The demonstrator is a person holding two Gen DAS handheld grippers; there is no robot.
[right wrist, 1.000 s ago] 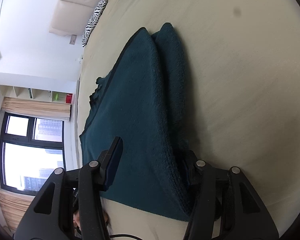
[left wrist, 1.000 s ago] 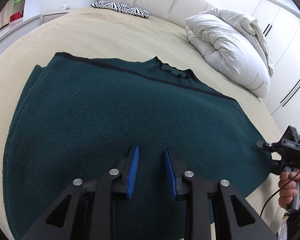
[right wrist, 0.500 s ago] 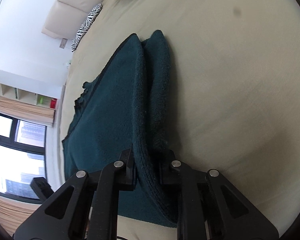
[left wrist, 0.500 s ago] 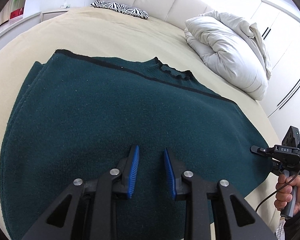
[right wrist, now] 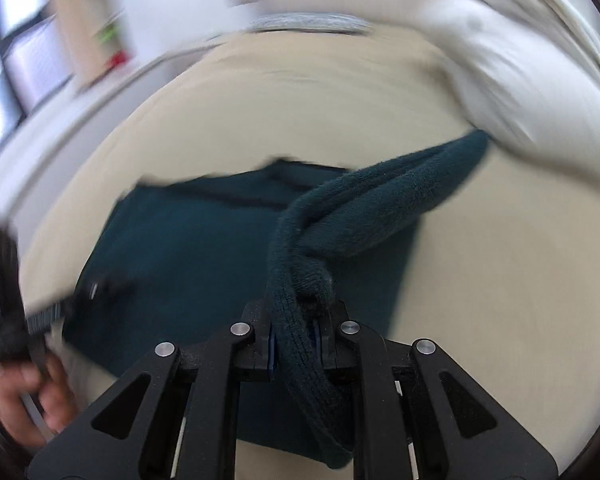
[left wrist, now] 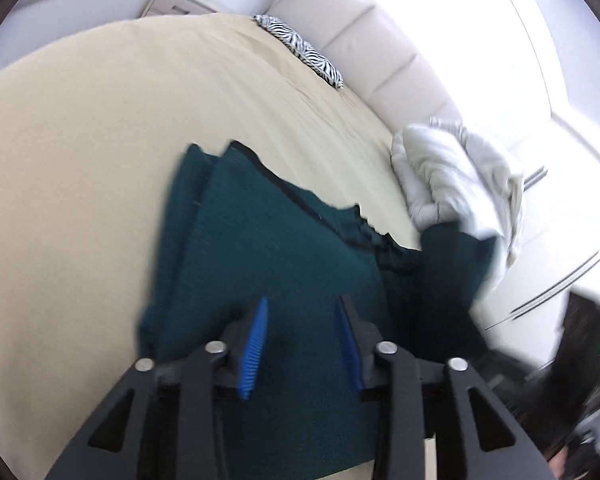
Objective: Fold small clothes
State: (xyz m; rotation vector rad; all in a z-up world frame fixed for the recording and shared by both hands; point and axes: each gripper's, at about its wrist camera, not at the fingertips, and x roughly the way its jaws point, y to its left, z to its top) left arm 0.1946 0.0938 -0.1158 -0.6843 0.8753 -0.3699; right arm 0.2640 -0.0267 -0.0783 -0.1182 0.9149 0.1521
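Right wrist: sweater (right wrist: 204,248) edge (bunched) between right gripper (right wrist: 294,342) jaws

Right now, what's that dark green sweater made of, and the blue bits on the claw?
The sweater looks like thick knitted yarn, maybe wool: fuzzy, matte, ribbed where the right claw pinches it. The blue pads on the left claw look like ridged rubber or plastic; the blur leaves that open.

bare bed sheet (left wrist: 80,200) left of sweater (left wrist: 280,260); duvet (left wrist: 460,172) blocks right.
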